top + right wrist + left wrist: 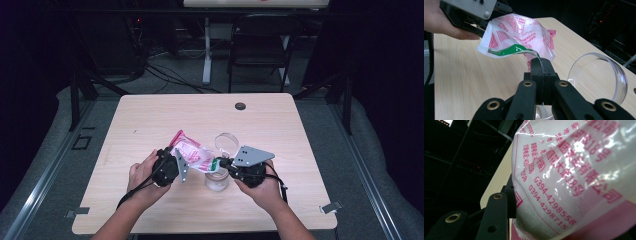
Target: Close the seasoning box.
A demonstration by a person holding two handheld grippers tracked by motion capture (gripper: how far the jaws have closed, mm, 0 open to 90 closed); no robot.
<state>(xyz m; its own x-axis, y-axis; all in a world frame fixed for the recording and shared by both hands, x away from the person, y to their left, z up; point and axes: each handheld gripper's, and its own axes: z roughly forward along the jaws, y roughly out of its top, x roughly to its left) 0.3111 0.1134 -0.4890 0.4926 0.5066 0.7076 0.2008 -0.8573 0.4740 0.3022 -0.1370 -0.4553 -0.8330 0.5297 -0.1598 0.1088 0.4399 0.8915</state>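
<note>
Pouch (192,155) slanting down toward jar (217,180), clamped between left tongs (176,165) and right tongs (223,163).

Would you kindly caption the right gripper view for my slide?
Right gripper pinches the bag edge; the left gripper holds its far end.

Left tool view: bag (574,182) runs off the top, right and bottom edges and hides one jaw; only the other jaw shows, at lower left. Whether the pads press the bag can't be read there. Print on the bag is blurred in places.
Right tool view: jar (544,113) is mostly behind the right tool (541,65) and cut by the bottom edge; lid (599,77) is clipped lower right.
High view: jar contents and bag print are too small to read; counter (150,120) near edge is cut off at the bottom.
</note>
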